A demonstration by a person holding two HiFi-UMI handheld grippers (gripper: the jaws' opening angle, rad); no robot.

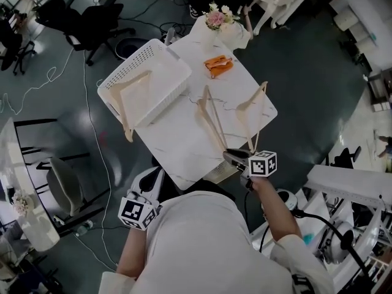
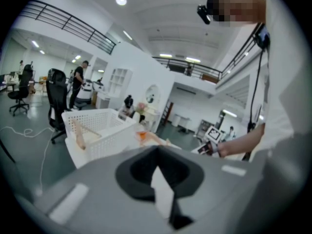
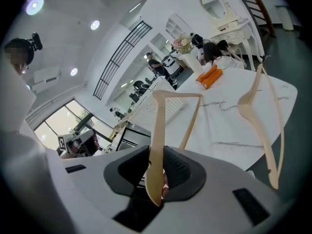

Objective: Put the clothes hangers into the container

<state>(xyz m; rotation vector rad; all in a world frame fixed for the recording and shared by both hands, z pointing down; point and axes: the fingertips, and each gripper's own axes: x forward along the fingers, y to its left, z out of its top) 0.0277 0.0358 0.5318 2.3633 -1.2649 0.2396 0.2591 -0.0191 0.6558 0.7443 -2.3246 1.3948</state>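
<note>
My right gripper [image 3: 157, 172] is shut on the end of one arm of a pale wooden hanger [image 3: 163, 116]. In the head view this gripper [image 1: 233, 157] is at the table's near edge, and its hanger [image 1: 211, 122] stretches away across the marble top. A second hanger [image 1: 253, 111] lies to its right. A third hanger [image 1: 131, 100] lies in the white perforated basket [image 1: 177, 72] at the table's left, with one end over the rim. My left gripper [image 1: 150, 185] hangs low beside the table's near-left corner; its jaws [image 2: 157, 152] look shut with nothing in them.
An orange object [image 1: 218, 65] and a flower bouquet [image 1: 215, 17] sit at the table's far end. Black office chairs [image 1: 92, 23] and cables stand on the floor beyond the basket. White furniture [image 1: 349, 188] is close on my right.
</note>
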